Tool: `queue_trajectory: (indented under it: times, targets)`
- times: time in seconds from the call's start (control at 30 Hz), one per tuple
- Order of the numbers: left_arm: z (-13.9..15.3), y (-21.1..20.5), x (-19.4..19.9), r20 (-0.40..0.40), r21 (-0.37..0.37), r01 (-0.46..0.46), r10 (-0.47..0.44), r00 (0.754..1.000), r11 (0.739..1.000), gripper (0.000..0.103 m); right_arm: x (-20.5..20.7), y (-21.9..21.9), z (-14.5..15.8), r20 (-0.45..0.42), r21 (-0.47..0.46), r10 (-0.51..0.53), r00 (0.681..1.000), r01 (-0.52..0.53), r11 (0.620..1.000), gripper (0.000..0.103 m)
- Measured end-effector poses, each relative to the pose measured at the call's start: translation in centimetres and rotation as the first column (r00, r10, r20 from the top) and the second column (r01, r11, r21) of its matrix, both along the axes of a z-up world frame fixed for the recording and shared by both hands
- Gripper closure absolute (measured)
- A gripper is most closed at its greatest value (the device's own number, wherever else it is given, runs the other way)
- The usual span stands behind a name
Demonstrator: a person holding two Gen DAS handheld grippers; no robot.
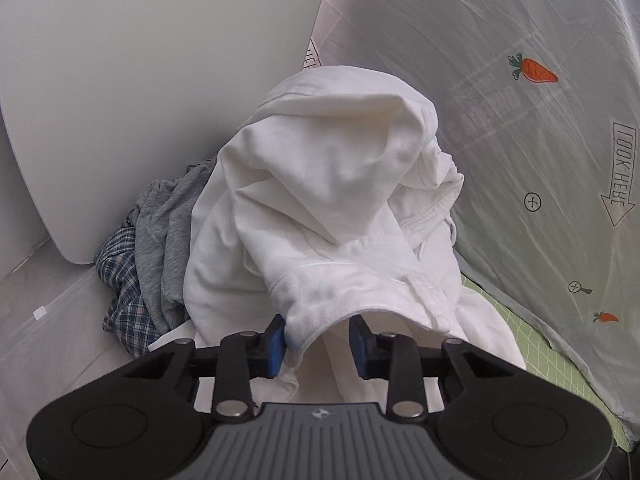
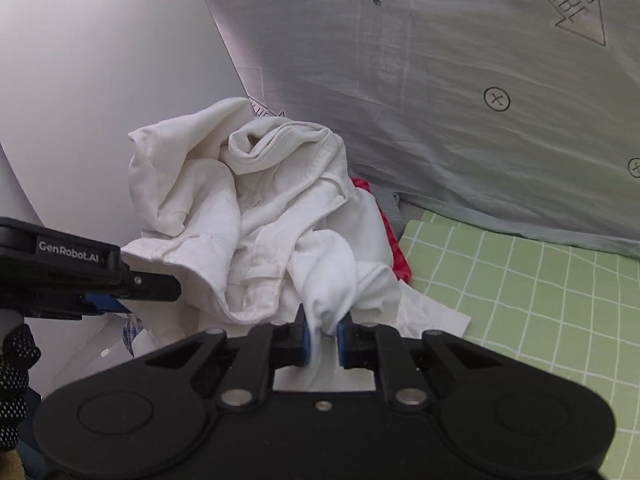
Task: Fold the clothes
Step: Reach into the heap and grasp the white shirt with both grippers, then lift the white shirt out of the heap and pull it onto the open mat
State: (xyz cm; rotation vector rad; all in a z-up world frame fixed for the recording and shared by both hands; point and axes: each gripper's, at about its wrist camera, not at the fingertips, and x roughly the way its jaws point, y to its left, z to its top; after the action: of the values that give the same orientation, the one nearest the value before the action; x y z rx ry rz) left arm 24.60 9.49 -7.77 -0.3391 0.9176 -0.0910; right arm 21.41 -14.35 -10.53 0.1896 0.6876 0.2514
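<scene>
Here the right gripper (image 2: 323,338) pinches the white garment (image 2: 256,216); the left gripper's (image 1: 318,344) spread fingers straddle its hem.

surface: green mattress sheet with a white grid (image 2: 520,280), at 3 o'clock
on it: crumpled white garment (image 2: 248,216), centre; red checked cloth (image 2: 394,240) beside it
at 9 o'clock: grey knit garment (image 1: 172,224), blue plaid shirt (image 1: 124,280)

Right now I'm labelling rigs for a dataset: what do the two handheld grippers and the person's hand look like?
Both are matte black with blue pads lining the jaws and silver pivot rivets on the linkage arms. The left gripper has a grey ribbed plate bearing a small logo; in the right wrist view its side reads "GenRobot.AI" in white. The right gripper has a plain black body. The hand wears a black glove with white dots.
</scene>
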Motion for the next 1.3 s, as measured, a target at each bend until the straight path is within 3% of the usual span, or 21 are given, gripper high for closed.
queue_trajectory:
  times: [0.17, 0.23, 0.4, 0.47, 0.5, 0.63, 0.73, 0.8, 0.87, 1.07, 1.1, 1.13, 1.17, 1.23, 1.27, 1.3]
  targets:
    - [0.2, 0.1, -2.7, 0.014, -0.011, 0.005, -0.005, 1.000, 1.000, 0.064, -3.9, -4.1, 1.7, 0.047, -0.109, -0.131, 0.990, 0.135, 0.985, 0.091]
    - [-0.3, 0.3, -3.4, -0.004, -0.028, 0.005, -0.005, 1.000, 1.000, 0.058, -3.4, -4.6, 1.2, 0.026, -0.117, -0.157, 0.987, 0.159, 0.980, 0.090]
    - [-1.8, 0.3, -3.9, -0.046, 0.005, -0.027, 0.027, 0.999, 1.000, 0.054, -2.2, -6.0, 0.0, -0.023, -0.139, -0.222, 0.975, 0.216, 0.966, 0.074]
    - [-2.3, 0.6, -3.7, -0.052, 0.022, -0.040, 0.041, 0.998, 0.999, 0.052, -1.8, -6.6, -0.5, -0.043, -0.149, -0.247, 0.968, 0.239, 0.960, 0.059]
    - [-2.5, 0.9, -3.6, -0.054, 0.027, -0.045, 0.046, 0.997, 0.999, 0.051, -1.5, -6.9, -0.7, -0.048, -0.148, -0.258, 0.965, 0.248, 0.957, 0.057]
    - [-3.3, 1.5, -2.6, -0.069, 0.036, -0.042, 0.045, 0.997, 0.998, 0.051, 0.9, -7.1, 0.5, -0.011, -0.013, -0.272, 0.962, 0.271, 0.962, 0.045]
    - [-3.9, 1.4, -2.2, -0.080, 0.034, -0.029, 0.032, 0.996, 0.999, 0.051, 2.6, -6.0, 1.2, 0.034, 0.028, -0.240, 0.970, 0.239, 0.971, 0.041]
    - [-4.3, 1.3, -1.9, -0.093, 0.032, -0.020, 0.023, 0.995, 0.999, 0.051, 3.8, -5.3, 1.6, 0.060, 0.052, -0.217, 0.974, 0.214, 0.975, 0.033]
    - [-4.7, 1.2, -1.8, -0.106, 0.029, -0.010, 0.013, 0.994, 1.000, 0.051, 5.5, -4.6, 1.0, 0.036, 0.060, -0.166, 0.986, 0.163, 0.985, 0.020]
    - [-5.5, 1.1, -1.2, -0.124, 0.045, 0.007, -0.001, 0.992, 0.999, 0.050, 6.5, -3.8, -1.2, -0.025, 0.109, -0.137, 0.990, 0.139, 0.984, 0.014]
    - [-5.5, 1.1, -1.2, -0.124, 0.049, 0.010, -0.004, 0.992, 0.999, 0.050, 6.7, -3.7, -1.5, -0.035, 0.117, -0.132, 0.991, 0.135, 0.984, 0.015]
    - [-5.5, 1.0, -1.2, -0.123, 0.052, 0.013, -0.006, 0.992, 0.999, 0.050, 6.8, -3.6, -1.9, -0.045, 0.125, -0.126, 0.991, 0.131, 0.983, 0.026]
    - [-5.5, 1.0, -1.2, -0.123, 0.055, 0.016, -0.009, 0.992, 0.998, 0.050, 7.0, -3.4, -2.2, -0.054, 0.134, -0.121, 0.991, 0.127, 0.983, 0.054]
    - [-5.5, 0.9, -1.2, -0.121, 0.063, 0.022, -0.014, 0.993, 0.998, 0.050, 7.4, -3.2, -3.0, -0.074, 0.150, -0.110, 0.991, 0.120, 0.981, 0.077]
    - [-5.4, 0.7, -1.3, -0.118, 0.069, 0.026, -0.017, 0.993, 0.997, 0.050, 7.3, -3.0, -3.1, -0.075, 0.157, -0.105, 0.992, 0.116, 0.981, 0.085]
    - [-5.2, 0.6, -1.5, -0.112, 0.073, 0.029, -0.021, 0.993, 0.997, 0.050, 6.3, -3.0, -2.4, -0.038, 0.160, -0.104, 0.994, 0.109, 0.981, 0.087]
